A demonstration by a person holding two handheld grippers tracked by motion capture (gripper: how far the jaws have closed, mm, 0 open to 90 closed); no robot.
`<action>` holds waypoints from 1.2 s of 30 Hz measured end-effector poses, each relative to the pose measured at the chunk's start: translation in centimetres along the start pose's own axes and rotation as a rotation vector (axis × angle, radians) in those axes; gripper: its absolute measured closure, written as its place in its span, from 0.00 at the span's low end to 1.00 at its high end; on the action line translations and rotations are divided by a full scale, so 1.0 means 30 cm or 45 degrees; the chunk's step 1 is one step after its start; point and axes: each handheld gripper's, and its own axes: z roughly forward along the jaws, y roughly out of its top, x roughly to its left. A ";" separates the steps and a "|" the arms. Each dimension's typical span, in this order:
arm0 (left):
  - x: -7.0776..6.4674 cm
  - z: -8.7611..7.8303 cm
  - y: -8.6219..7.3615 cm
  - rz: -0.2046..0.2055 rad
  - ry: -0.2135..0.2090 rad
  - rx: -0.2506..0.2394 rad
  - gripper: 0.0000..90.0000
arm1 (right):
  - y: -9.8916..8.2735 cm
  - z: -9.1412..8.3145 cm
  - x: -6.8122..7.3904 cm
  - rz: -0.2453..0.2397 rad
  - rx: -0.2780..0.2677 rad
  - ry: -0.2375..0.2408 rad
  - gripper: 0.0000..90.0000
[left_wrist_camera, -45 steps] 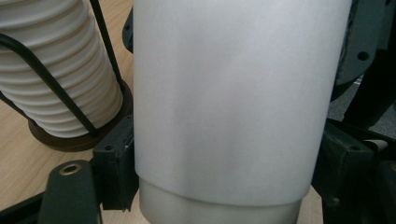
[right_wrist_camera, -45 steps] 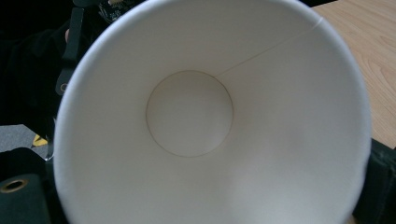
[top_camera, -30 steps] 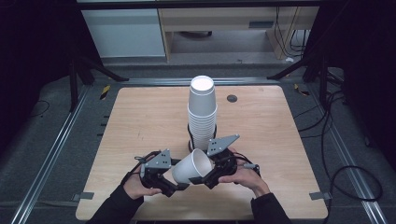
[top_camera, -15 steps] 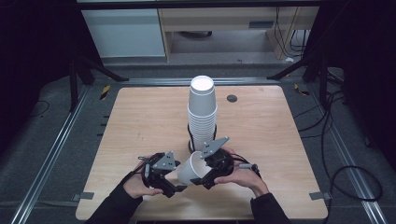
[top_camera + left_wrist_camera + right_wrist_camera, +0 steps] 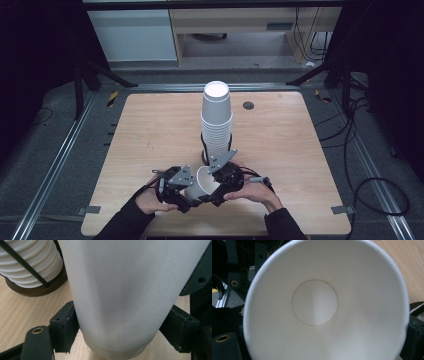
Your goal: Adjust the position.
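Observation:
A single white paper cup [image 5: 202, 184] lies tilted between both grippers near the table's front edge. My left gripper [image 5: 190, 194] is shut on its base end; in the left gripper view the two black pads [image 5: 63, 327] press the cup's wall [image 5: 120, 290] from both sides. My right gripper [image 5: 212, 182] is shut on the rim end, and the right gripper view looks straight into the cup's mouth [image 5: 314, 302]. Just behind them stands a tall stack of upside-down white cups [image 5: 216, 125], also close in the left gripper view [image 5: 32, 262].
The stack sits on a dark round base [image 5: 37, 290] with thin black rods [image 5: 25, 263] at its sides. The wooden table [image 5: 150, 130] has a small dark disc [image 5: 248, 105] at the back right. Metal rails and cables run along the floor around it.
Both grippers have drawn closer together around the cup and shifted slightly toward the front edge. Less of the cup shows between them now. The stack has not moved.

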 end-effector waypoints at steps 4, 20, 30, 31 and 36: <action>0.001 -0.001 0.001 -0.003 -0.008 -0.007 0.25 | 0.000 -0.003 0.000 0.002 -0.010 0.000 0.08; 0.023 -0.025 -0.014 -0.052 -0.014 -0.060 0.26 | 0.003 -0.078 -0.009 0.018 -0.135 -0.017 0.04; 0.053 -0.088 -0.025 -0.132 0.015 -0.207 0.26 | -0.010 -0.141 -0.032 0.076 -0.244 -0.041 0.04; 0.053 -0.096 -0.024 -0.136 0.027 -0.226 0.26 | -0.011 -0.141 -0.033 0.081 -0.250 -0.037 0.04; 0.045 -0.111 -0.014 -0.151 0.032 -0.306 0.26 | -0.008 -0.134 -0.032 0.099 -0.298 -0.010 0.04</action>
